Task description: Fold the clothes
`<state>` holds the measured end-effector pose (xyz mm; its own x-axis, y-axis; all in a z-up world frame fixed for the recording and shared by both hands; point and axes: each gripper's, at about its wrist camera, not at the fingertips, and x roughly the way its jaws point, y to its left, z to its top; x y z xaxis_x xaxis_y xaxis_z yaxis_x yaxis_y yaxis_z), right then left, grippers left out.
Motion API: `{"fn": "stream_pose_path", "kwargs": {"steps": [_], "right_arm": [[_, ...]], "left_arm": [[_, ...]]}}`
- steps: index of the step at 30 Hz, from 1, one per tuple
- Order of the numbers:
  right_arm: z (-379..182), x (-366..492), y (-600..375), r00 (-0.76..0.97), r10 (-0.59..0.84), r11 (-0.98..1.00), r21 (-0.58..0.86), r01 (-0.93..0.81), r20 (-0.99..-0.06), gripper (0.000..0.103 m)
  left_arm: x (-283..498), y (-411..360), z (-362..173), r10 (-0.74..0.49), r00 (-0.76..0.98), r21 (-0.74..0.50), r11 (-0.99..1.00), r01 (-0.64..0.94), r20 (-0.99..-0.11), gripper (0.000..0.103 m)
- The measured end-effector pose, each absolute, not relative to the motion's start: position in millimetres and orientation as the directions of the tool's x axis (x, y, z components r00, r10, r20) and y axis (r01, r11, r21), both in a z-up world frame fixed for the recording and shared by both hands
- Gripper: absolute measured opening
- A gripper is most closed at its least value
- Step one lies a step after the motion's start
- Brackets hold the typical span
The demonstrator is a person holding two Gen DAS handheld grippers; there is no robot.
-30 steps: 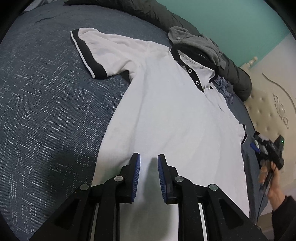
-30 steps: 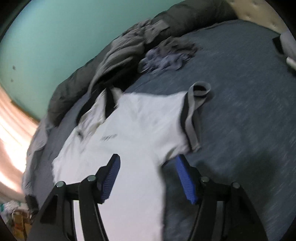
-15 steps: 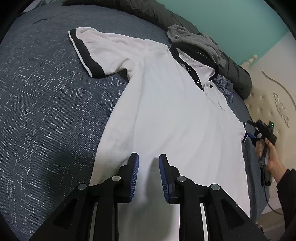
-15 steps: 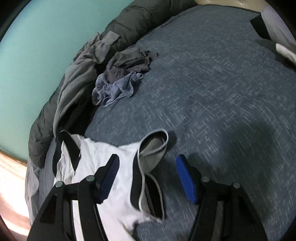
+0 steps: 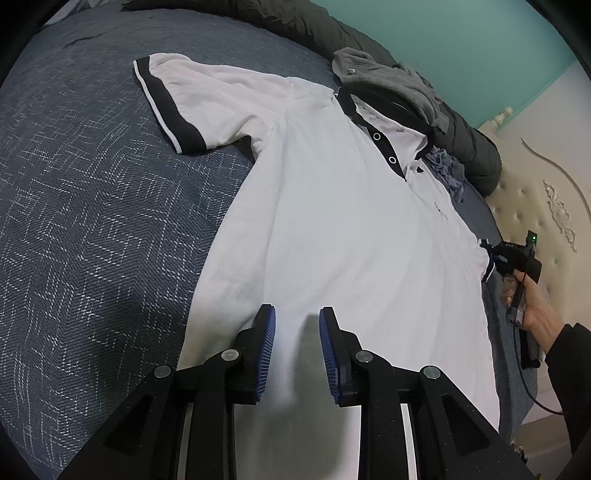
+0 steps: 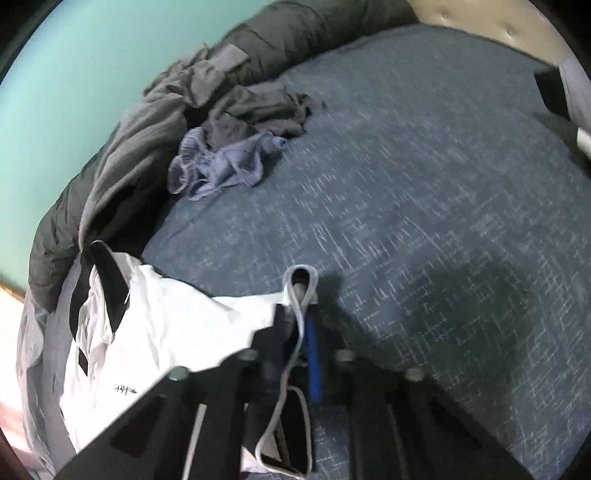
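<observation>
A white polo shirt with black collar and cuffs lies spread face up on the bed. My left gripper hovers over its lower part, jaws a narrow gap apart, with no fabric pinched between the blue pads. The shirt's left sleeve lies flat at the far left. In the left wrist view my right gripper is at the shirt's other sleeve, held by a hand. In the right wrist view the right gripper is shut on the black-and-white sleeve cuff, which loops out past the fingertips.
The dark blue patterned bed cover stretches out to the left of the shirt. A grey garment pile and a dark duvet lie behind the collar. A crumpled blue-grey garment sits nearby. A cream padded headboard stands at the right.
My right gripper moved from the shirt's body to the sleeve cuff and closed on it. The left gripper stayed where it was.
</observation>
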<state>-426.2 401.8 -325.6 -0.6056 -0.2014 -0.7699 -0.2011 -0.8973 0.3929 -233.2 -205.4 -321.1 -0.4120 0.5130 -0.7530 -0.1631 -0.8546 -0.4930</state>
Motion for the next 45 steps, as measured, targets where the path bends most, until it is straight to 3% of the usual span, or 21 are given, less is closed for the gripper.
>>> {"fn": "stream_pose_path", "kwargs": {"steps": [11,31,33,34,37,45], "right_arm": [[-299.3,-417.1,406.9,-0.658,-0.182,-0.918,0.365,-0.152,-0.731,0.005],[-330.7,-427.0,410.1,-0.581,-0.100,-0.924,0.292,-0.247,-0.808,0.006],[-329.5,-425.6,411.7,-0.586,-0.101,-0.916,0.305,-0.261,-0.804,0.008],[-328.6,-424.8,412.7,-0.589,-0.102,-0.911,0.313,-0.267,-0.802,0.015],[-326.4,-420.2,421.2,-0.603,-0.088,-0.888,0.337,-0.312,-0.793,0.050],[-317.5,-398.4,419.7,-0.651,-0.197,-0.864,0.444,-0.238,-0.733,0.052]], "left_arm": [[-233.3,-205.6,-321.0,0.515,-0.412,-0.496,-0.853,-0.162,-0.751,0.027],[-233.1,-205.7,-320.8,0.517,-0.411,-0.498,-0.852,-0.162,-0.751,0.027],[-233.2,-206.2,-320.9,0.519,-0.410,-0.501,-0.850,-0.161,-0.750,0.027],[-233.3,-206.4,-320.9,0.520,-0.409,-0.502,-0.850,-0.161,-0.750,0.027],[-233.2,-207.1,-320.8,0.523,-0.408,-0.505,-0.848,-0.160,-0.749,0.027],[-232.0,-207.7,-320.8,0.523,-0.408,-0.506,-0.848,-0.158,-0.749,0.027]]}}
